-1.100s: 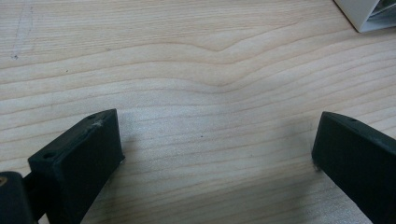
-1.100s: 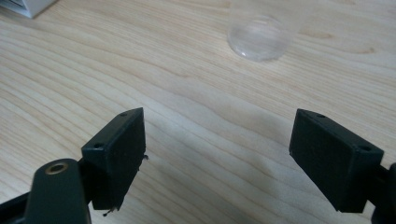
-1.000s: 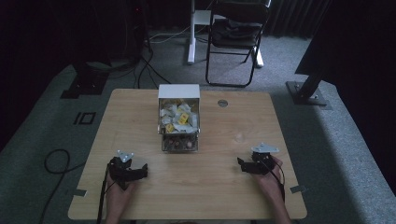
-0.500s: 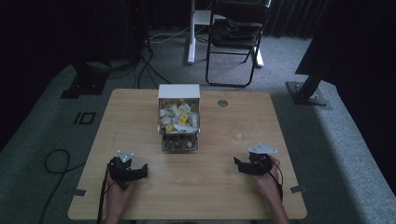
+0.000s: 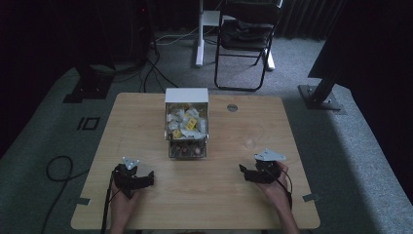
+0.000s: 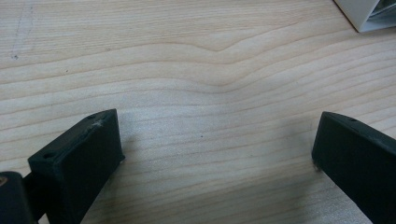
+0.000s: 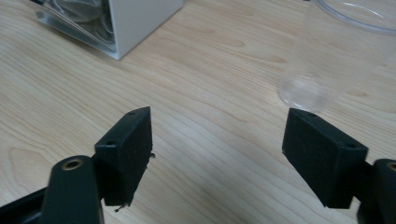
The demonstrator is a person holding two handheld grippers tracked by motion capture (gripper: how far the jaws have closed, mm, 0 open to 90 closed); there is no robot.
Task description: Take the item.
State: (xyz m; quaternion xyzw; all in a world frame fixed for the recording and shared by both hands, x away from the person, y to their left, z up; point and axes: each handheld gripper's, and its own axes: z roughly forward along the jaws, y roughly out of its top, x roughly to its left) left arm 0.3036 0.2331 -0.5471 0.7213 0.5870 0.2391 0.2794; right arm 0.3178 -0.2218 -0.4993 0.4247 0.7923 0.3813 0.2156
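Right gripper [image 7: 217, 144]: jaws apart, just narrowing, nothing between; clear cup [image 7: 327, 51] at 1 o'clock | Left gripper [image 6: 217, 154]: jaws apart over bare table [image 6: 196, 70]

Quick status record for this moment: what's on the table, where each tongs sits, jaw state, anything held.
table: light wood
dispenser box: white, clear front, packets inside, table centre
clear plastic cup: upright, ahead of right tongs, apart from them
left tongs: near left edge, jaws open, nothing between
right tongs: near right edge, jaws open, nothing between
held: nothing
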